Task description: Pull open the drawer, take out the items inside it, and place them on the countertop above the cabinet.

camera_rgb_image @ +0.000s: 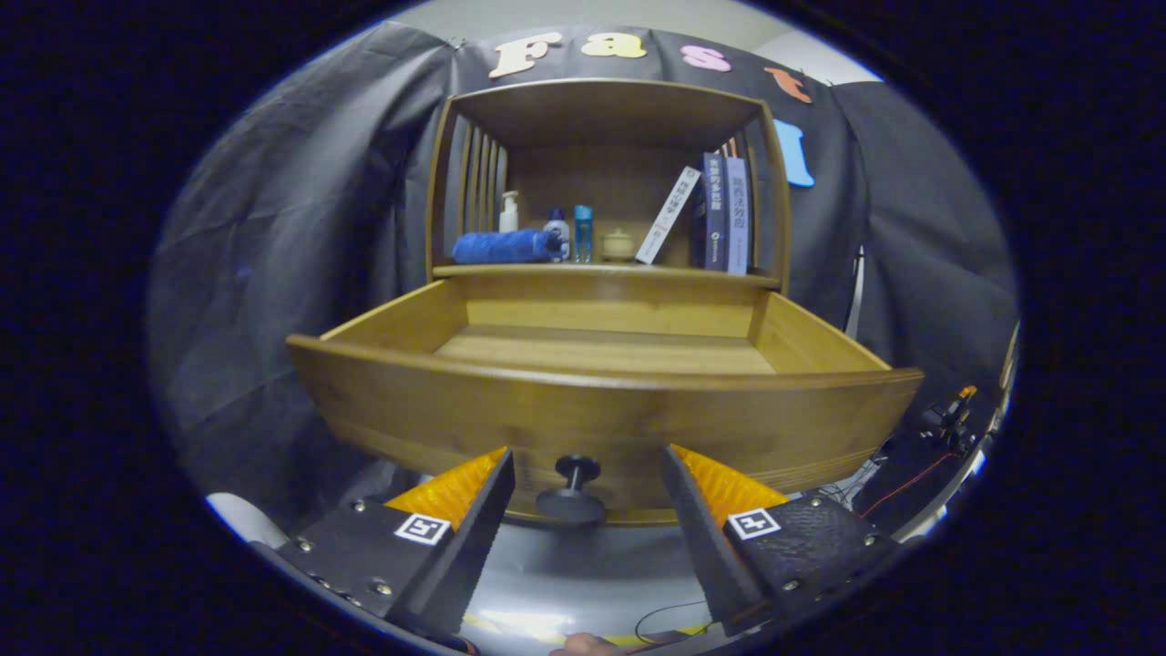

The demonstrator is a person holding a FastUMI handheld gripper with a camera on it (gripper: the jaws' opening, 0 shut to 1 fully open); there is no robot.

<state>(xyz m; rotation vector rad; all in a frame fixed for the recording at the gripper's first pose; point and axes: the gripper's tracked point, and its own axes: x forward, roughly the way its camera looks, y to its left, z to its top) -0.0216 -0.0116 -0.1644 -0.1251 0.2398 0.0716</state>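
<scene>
The gripper (588,460) has its fingers spread wide, one on each side of the dark round knob (572,492) but touching neither side of it; the gap reads as a release after pulling, or a pause to look in, since nothing is pinched. The knob sits on the curved front panel of the drawer (601,410), which stands pulled well out from the cabinet, just ahead of the fingertips. What shows of the drawer floor (606,351) is bare wood, yet the front panel hides the nearest strip, so I cannot tell whether any items lie there. Beyond the drawer, the countertop (606,271) already carries a row of things, probably kept toward the back wall so the front edge stays free for setting down: a rolled blue towel (504,246), a white pump bottle (509,212), a blue bottle (583,233), a small pale jar (618,244), and several books (724,214) with one white book (668,216) leaning against them
</scene>
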